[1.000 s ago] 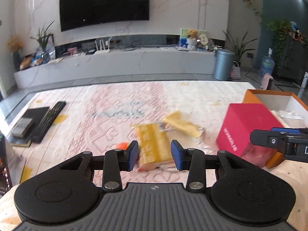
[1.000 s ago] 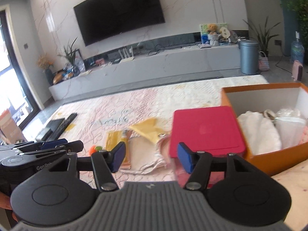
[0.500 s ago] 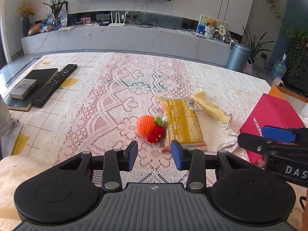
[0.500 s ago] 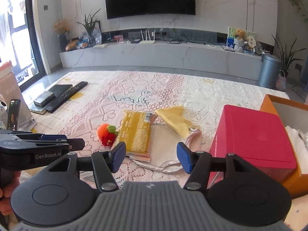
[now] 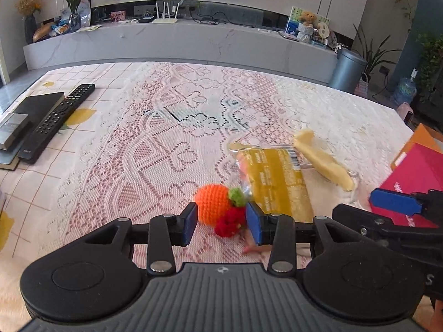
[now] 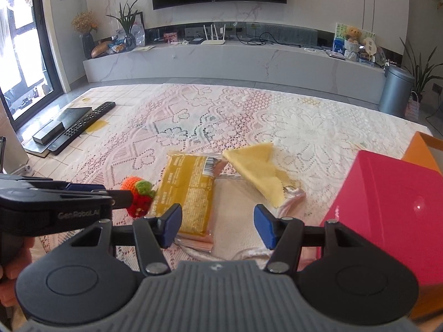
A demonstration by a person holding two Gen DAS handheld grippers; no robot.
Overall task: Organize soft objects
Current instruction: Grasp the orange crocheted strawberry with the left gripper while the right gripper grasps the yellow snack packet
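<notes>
A crocheted orange fruit [image 5: 211,206] and a red crocheted strawberry [image 5: 229,222] lie together on the lace tablecloth [image 5: 171,138]. My left gripper [image 5: 221,222] is open, and the strawberry sits in the gap at its fingertips without the pads pressing it. A yellow snack packet [image 6: 188,191] rests partly on a cream fabric pouch [image 6: 238,218], with a folded yellow cloth [image 6: 257,171] behind. My right gripper [image 6: 218,227] hangs open just above the packet's near end and the pouch. Seen from the right wrist, the left gripper [image 6: 116,196] reaches the crocheted toys [image 6: 138,196].
A red box [image 6: 387,207] leans against an orange box [image 6: 423,149] at the right. A black remote [image 5: 58,117] and a dark book with a small case [image 5: 16,127] lie at the table's left edge. Beyond the table stand a TV console and a grey bin [image 5: 349,69].
Both grippers have come forward and down toward the items. The crocheted toys, first hidden behind the left fingers, now sit at the left fingertips. The right gripper has shifted left from the red box to the packet and pouch.
</notes>
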